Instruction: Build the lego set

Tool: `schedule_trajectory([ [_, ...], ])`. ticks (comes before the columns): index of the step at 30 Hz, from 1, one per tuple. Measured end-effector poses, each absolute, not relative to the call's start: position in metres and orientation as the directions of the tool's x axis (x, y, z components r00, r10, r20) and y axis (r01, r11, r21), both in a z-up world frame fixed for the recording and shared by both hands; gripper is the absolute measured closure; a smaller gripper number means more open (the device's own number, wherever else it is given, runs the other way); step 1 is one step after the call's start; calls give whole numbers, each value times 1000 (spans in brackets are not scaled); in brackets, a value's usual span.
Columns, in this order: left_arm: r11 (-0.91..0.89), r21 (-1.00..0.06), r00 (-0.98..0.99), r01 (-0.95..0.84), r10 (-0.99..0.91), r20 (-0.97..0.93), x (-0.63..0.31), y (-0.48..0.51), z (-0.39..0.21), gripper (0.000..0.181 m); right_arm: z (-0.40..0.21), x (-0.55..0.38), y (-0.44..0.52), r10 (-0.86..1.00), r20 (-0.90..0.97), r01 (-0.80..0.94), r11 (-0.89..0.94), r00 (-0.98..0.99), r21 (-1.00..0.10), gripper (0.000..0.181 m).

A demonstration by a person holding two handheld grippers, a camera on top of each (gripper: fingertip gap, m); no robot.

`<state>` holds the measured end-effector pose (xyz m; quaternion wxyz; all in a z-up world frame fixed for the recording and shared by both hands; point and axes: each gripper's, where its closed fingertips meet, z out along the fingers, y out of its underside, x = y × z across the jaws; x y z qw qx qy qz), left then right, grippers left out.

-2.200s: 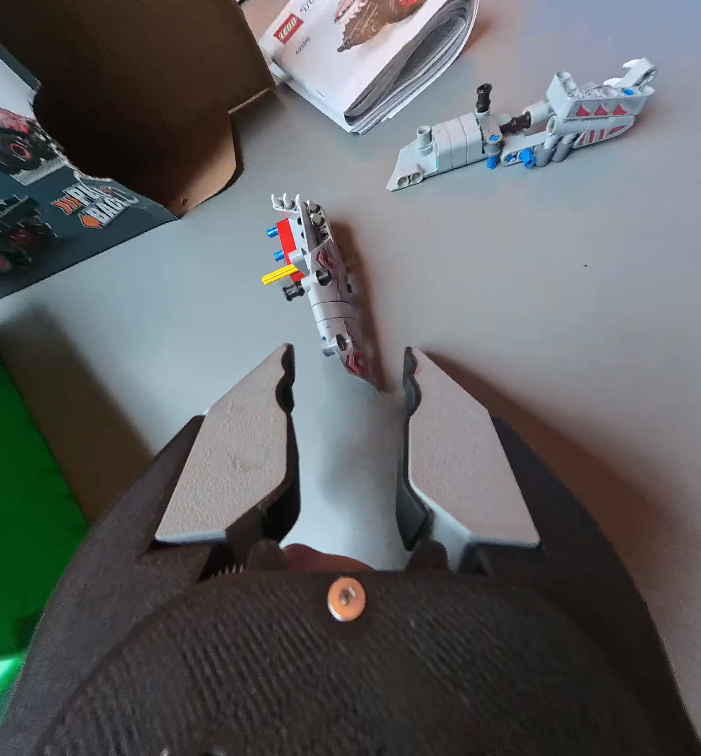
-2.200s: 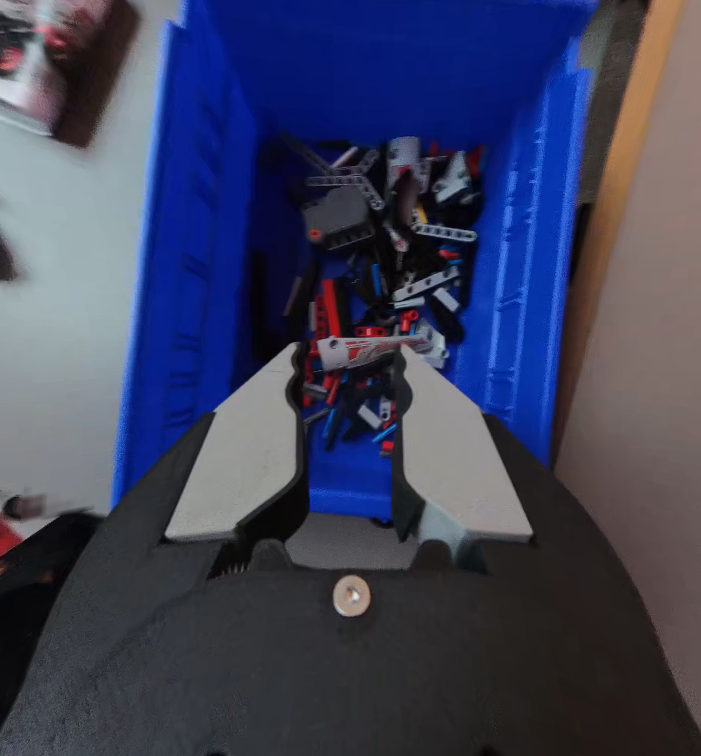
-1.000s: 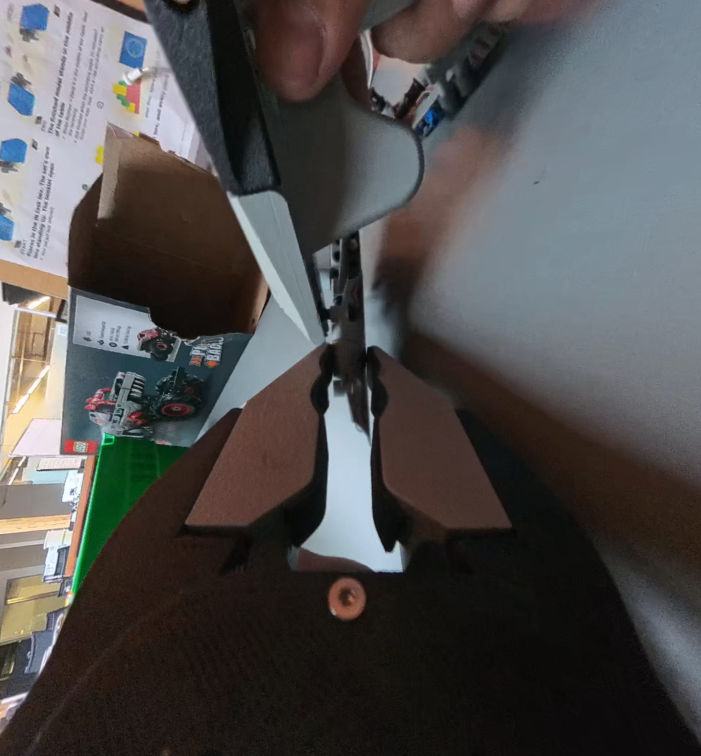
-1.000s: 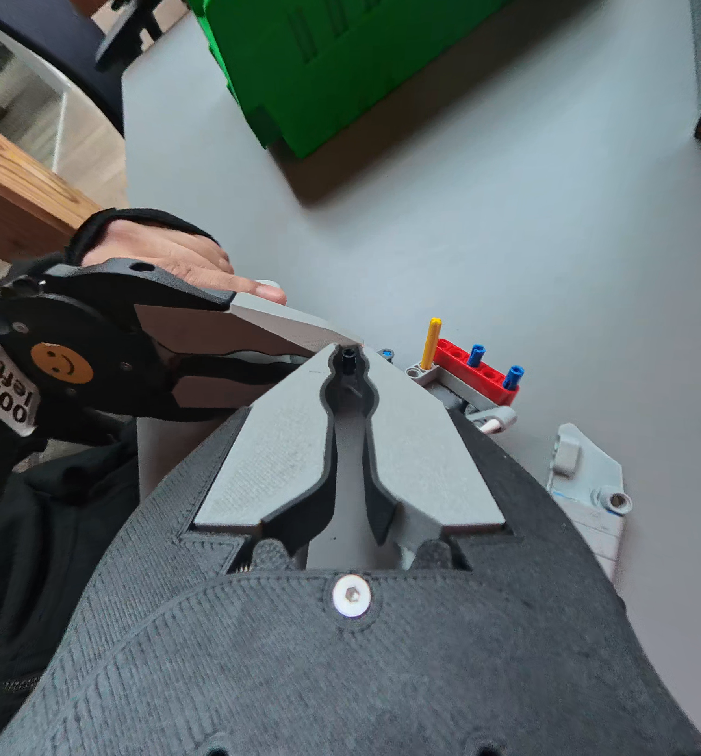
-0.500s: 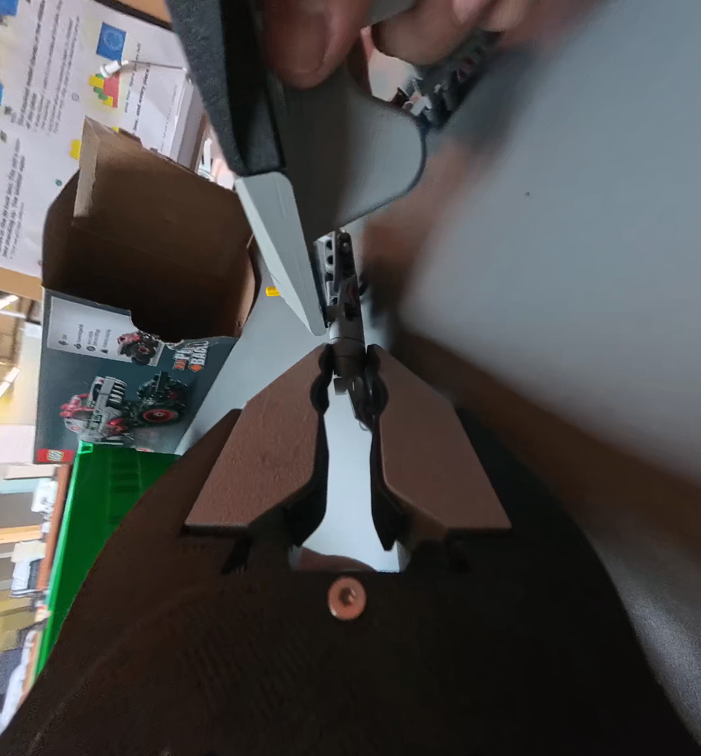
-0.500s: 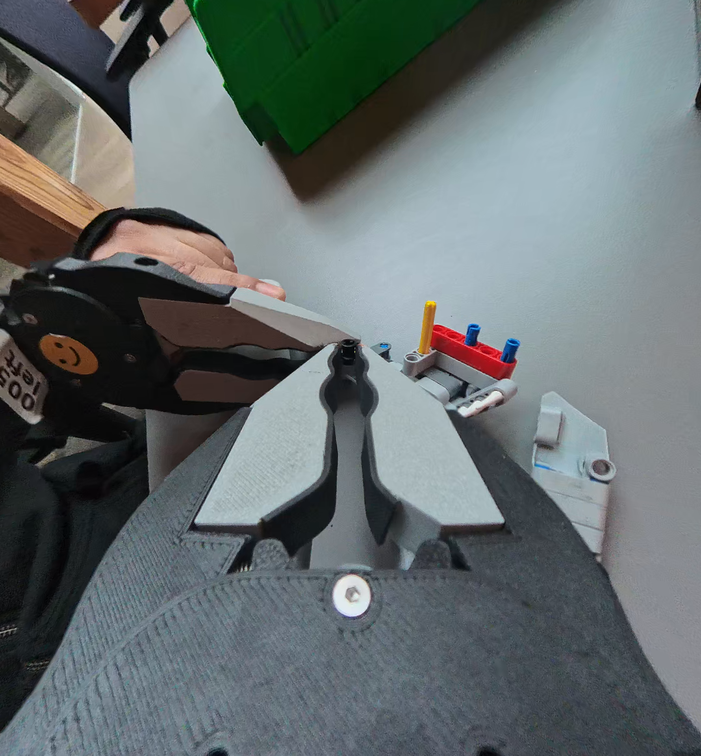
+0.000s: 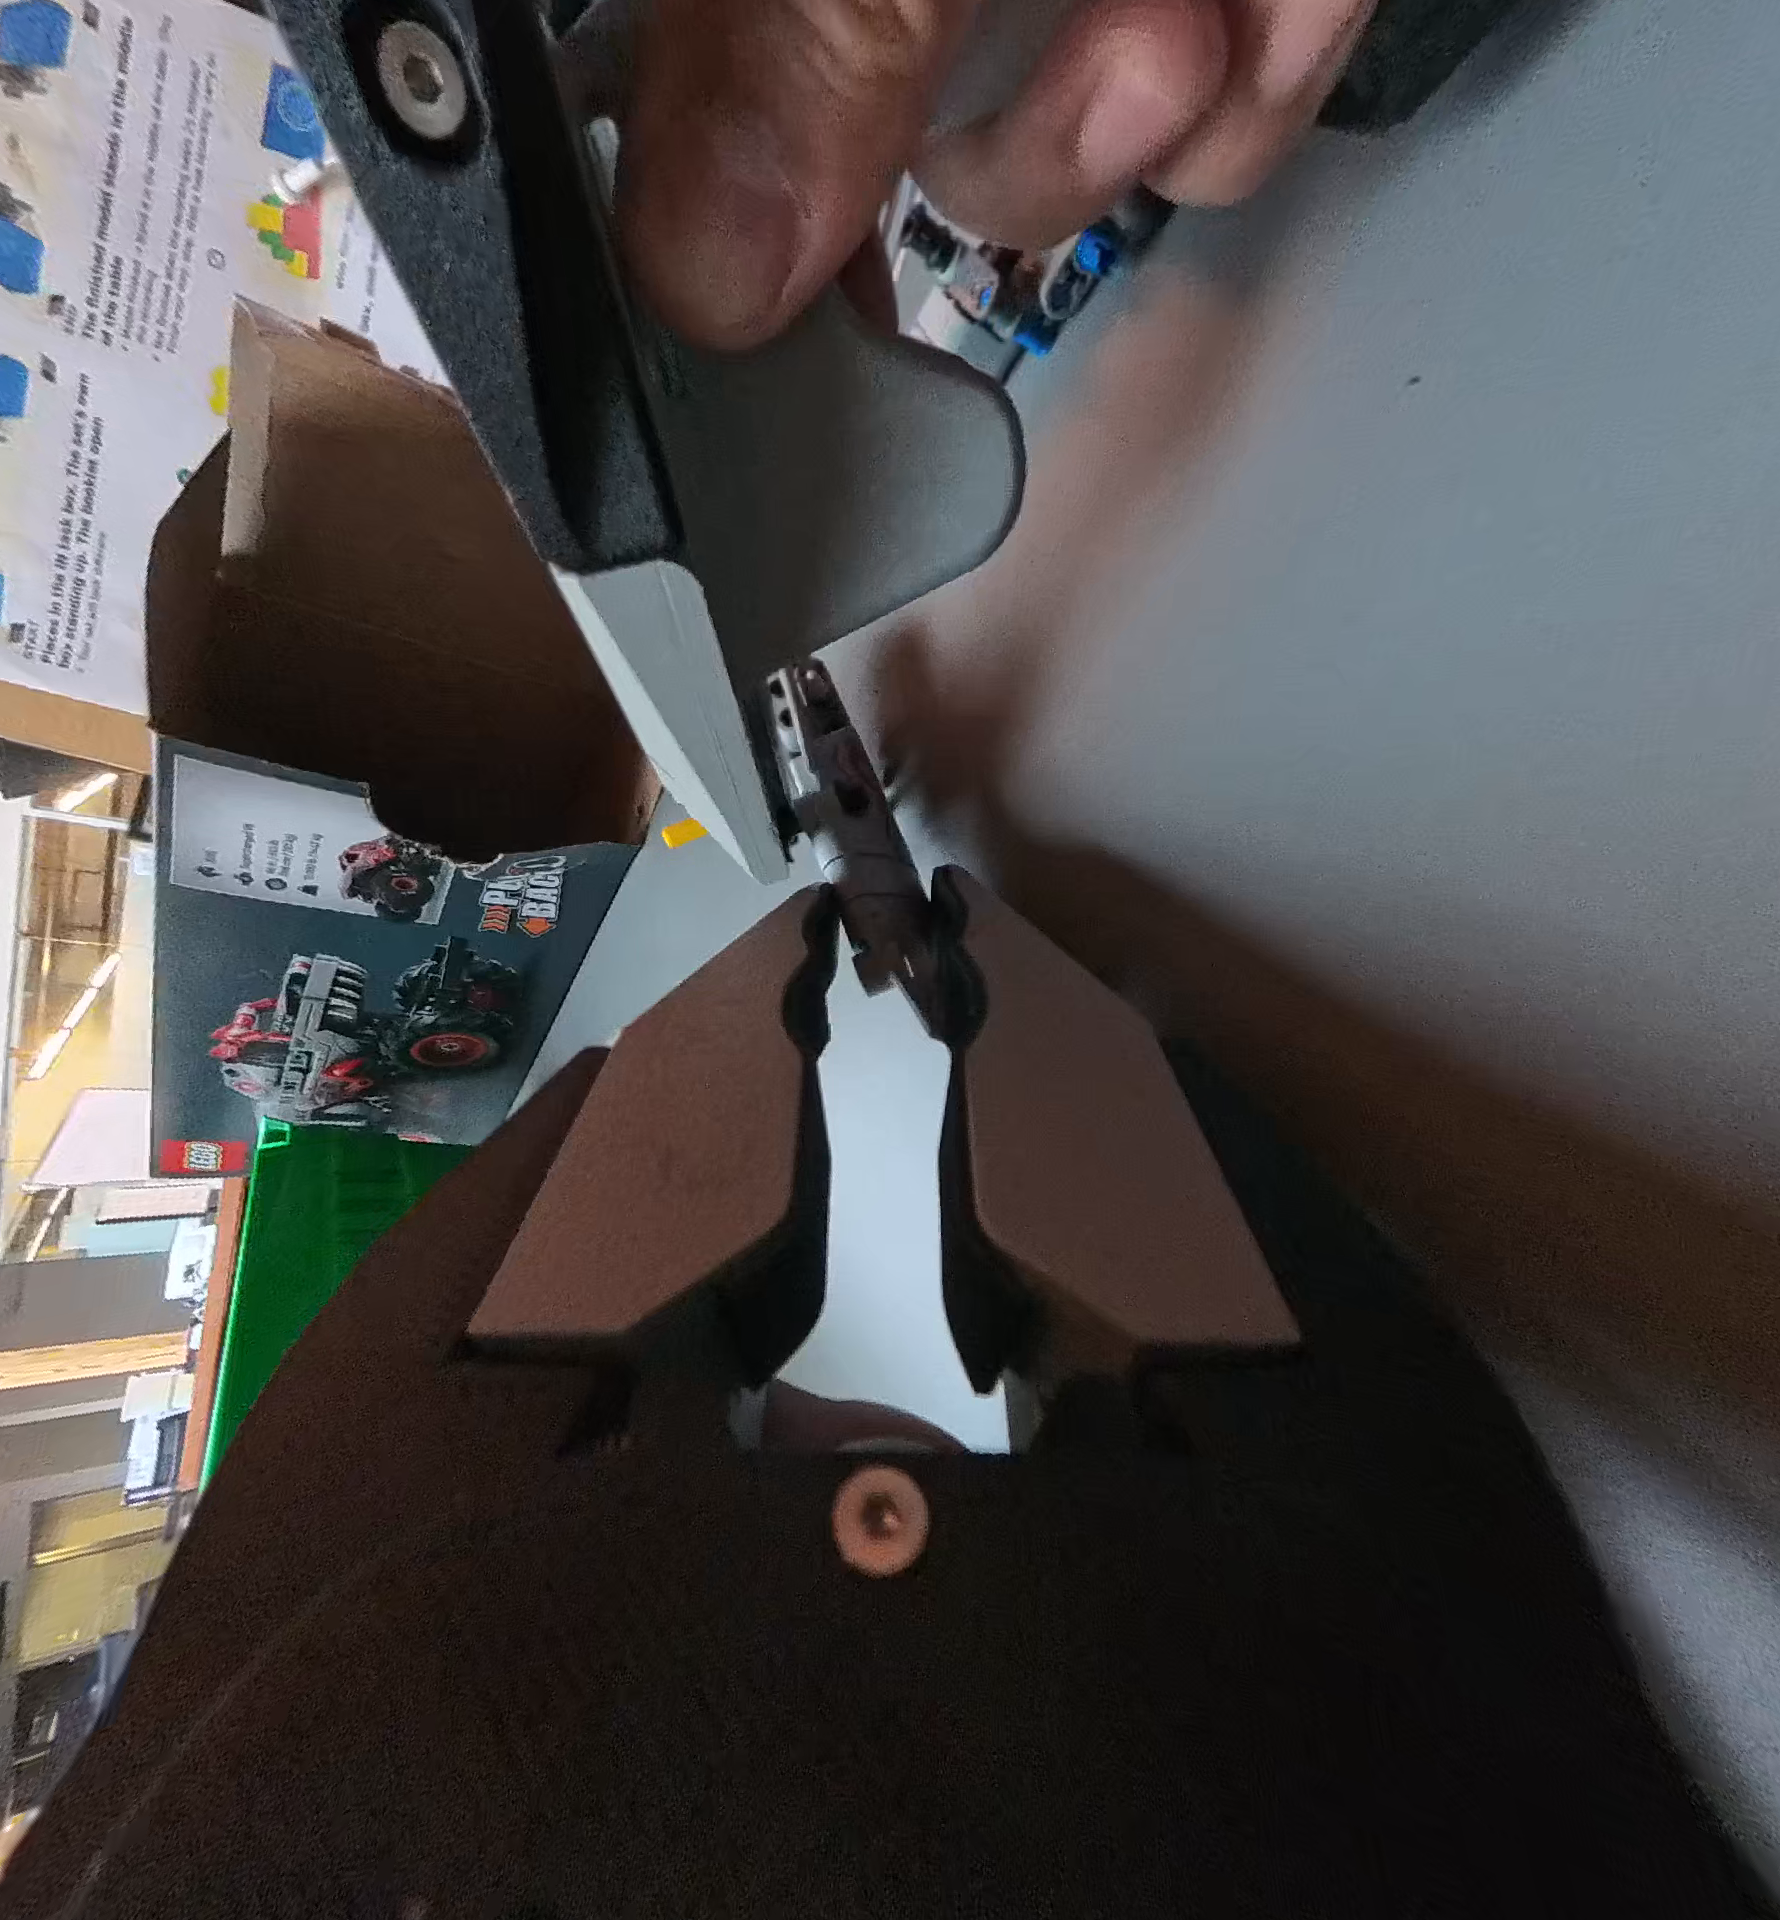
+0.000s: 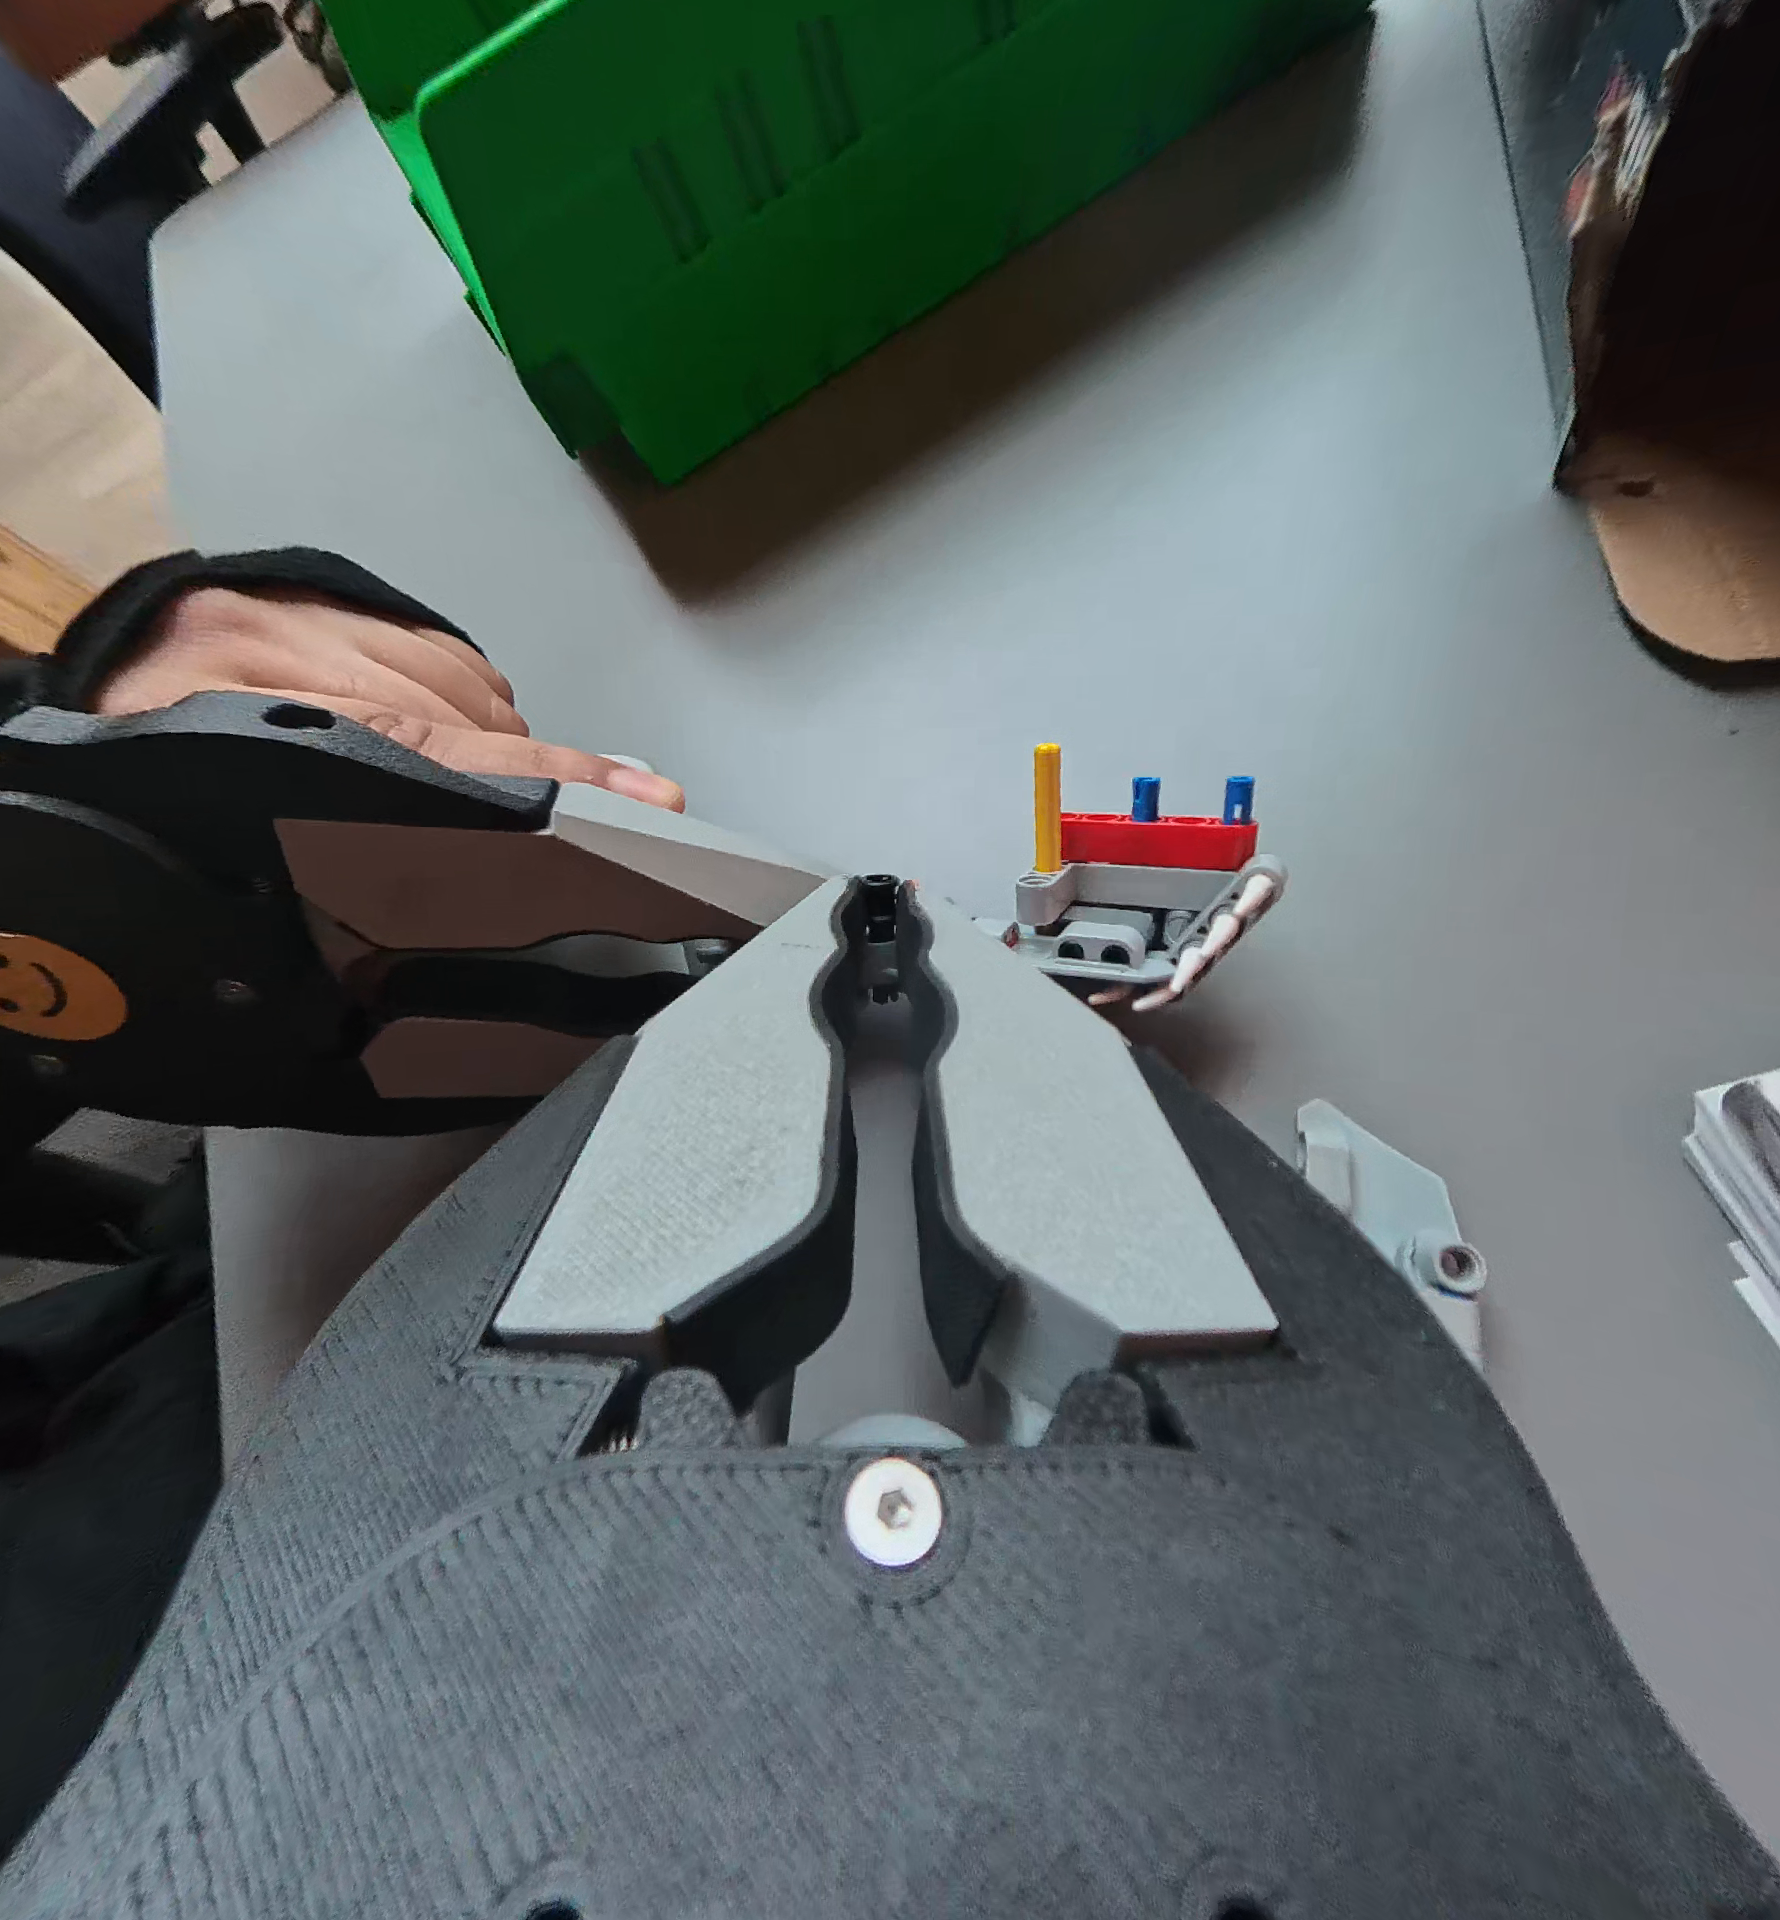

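Right wrist view: a small black pin [image 8: 875,902] is pinched at the tips of the right gripper [image 8: 878,914], offered to a grey-and-red sub-assembly [image 8: 1135,894] clamped mid-desk by the left gripper [image 7: 881,935]; a second grey assembly [image 8: 1385,1205] is left unjoined, so most of the build is judged outstanding.

Green bin [image 8: 761,208], grey table [image 8: 1281,582].

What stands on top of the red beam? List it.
Two blue pins rise from the red beam; a yellow axle stands at its end. What lies beneath the grey frame is hidden.
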<state>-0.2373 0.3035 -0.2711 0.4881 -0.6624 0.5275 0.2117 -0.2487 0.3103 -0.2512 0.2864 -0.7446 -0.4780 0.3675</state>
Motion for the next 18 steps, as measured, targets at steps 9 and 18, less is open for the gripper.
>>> schedule_trajectory([
  [9,26,-511,453,-859,-427,-783,-243,310,-254,166,-230,-256,315,945,-214,406,-301,246,-863,180],
  [18,37,-566,491,-824,-452,-745,-241,309,-254,168,-246,-250,314,949,-222,473,-304,224,-827,177],
])
